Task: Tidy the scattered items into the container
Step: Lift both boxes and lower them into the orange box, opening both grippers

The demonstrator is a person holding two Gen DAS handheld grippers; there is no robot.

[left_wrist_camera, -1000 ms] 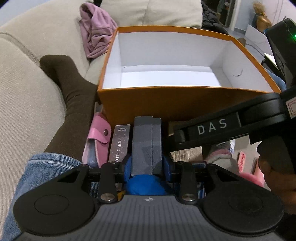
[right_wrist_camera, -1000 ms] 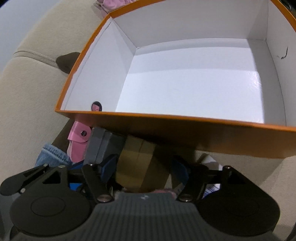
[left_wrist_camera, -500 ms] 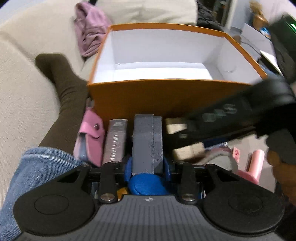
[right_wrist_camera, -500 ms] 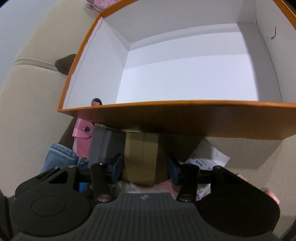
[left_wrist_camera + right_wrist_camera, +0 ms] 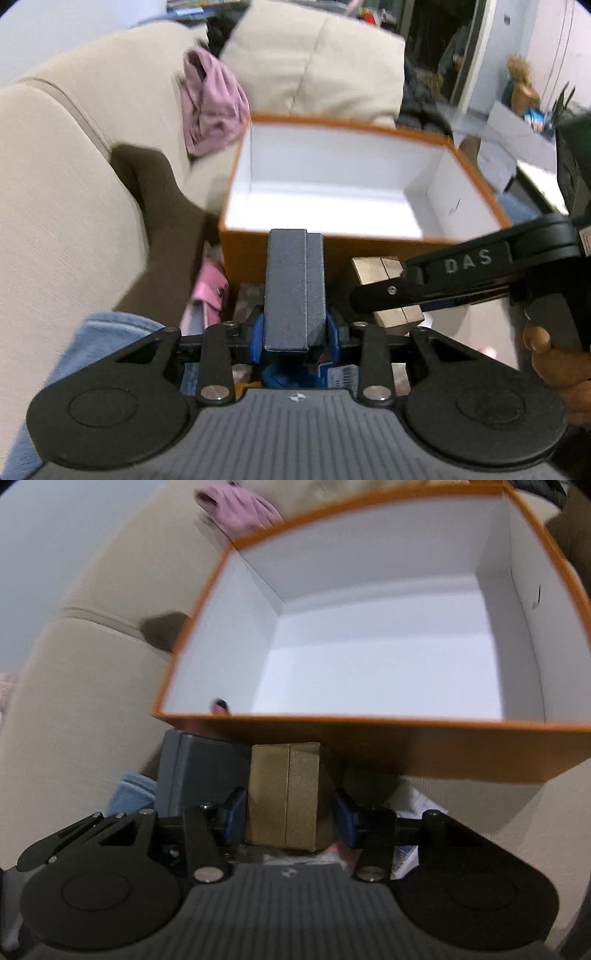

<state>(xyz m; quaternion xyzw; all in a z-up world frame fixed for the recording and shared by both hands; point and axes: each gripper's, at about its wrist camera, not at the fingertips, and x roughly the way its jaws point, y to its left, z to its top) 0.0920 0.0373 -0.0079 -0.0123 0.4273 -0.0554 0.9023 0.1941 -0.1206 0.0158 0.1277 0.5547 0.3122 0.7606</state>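
Observation:
My left gripper (image 5: 295, 328) is shut on a dark grey box (image 5: 293, 280), held up in front of the orange container (image 5: 243, 258) with its white inside. To its right, my right gripper (image 5: 391, 295) grips a gold box (image 5: 373, 269). In the right wrist view, the gold box (image 5: 284, 790) stands between the blue pads of my right gripper (image 5: 290, 812). Its jaws are closing and press on the box's sides. The grey box (image 5: 199, 771) shows to the left. The orange container (image 5: 406, 746) lies just beyond, and nothing shows on its floor.
A beige sofa (image 5: 55, 184) carries everything. A pink cloth (image 5: 210, 107) lies behind the container. A dark-socked leg (image 5: 162, 206) and a jeans knee (image 5: 110, 332) are at the left. A pink pouch (image 5: 210, 291) and papers (image 5: 413, 801) lie below the grippers.
Both grippers have risen with their boxes off the heap, toward the container's front rim. The right jaws have closed in on the gold box.

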